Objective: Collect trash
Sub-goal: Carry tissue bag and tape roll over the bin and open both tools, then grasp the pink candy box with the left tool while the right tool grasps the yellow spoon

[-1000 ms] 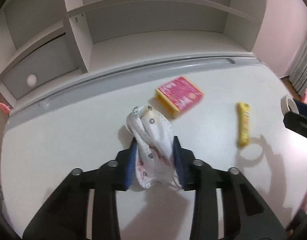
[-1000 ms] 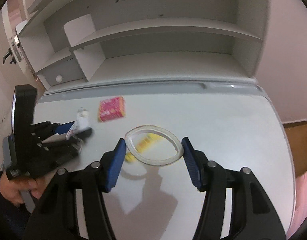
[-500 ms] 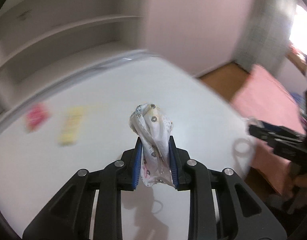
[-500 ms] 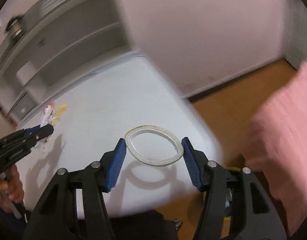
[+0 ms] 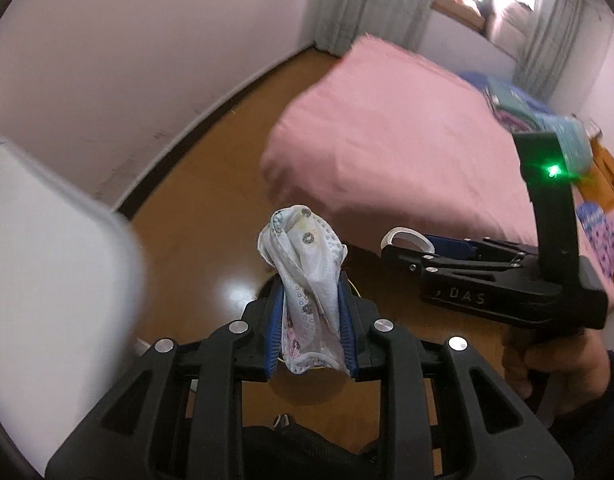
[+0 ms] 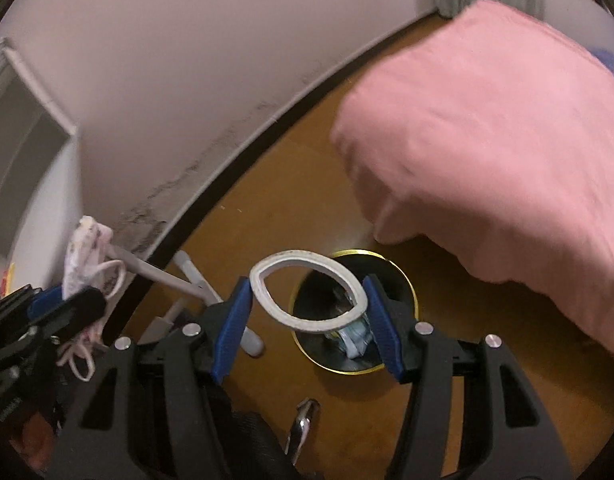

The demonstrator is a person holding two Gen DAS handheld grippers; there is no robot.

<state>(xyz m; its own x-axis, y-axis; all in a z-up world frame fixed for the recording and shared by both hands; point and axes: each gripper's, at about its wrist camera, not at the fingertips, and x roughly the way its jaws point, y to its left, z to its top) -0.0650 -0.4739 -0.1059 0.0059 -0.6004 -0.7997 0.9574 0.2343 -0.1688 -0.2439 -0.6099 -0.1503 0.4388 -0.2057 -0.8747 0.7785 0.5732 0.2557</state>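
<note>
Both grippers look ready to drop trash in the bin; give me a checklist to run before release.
1. Right gripper holds the ring: ok.
2. Ring appears over the bin opening: ok.
3. Left gripper holds the mask: ok.
4. Mask over the bin: cannot tell, bin mostly hidden behind it.
5. Room in the bin: ok, only a few scraps show.
6. Mask loops clear of the gripper: cannot tell.
</note>
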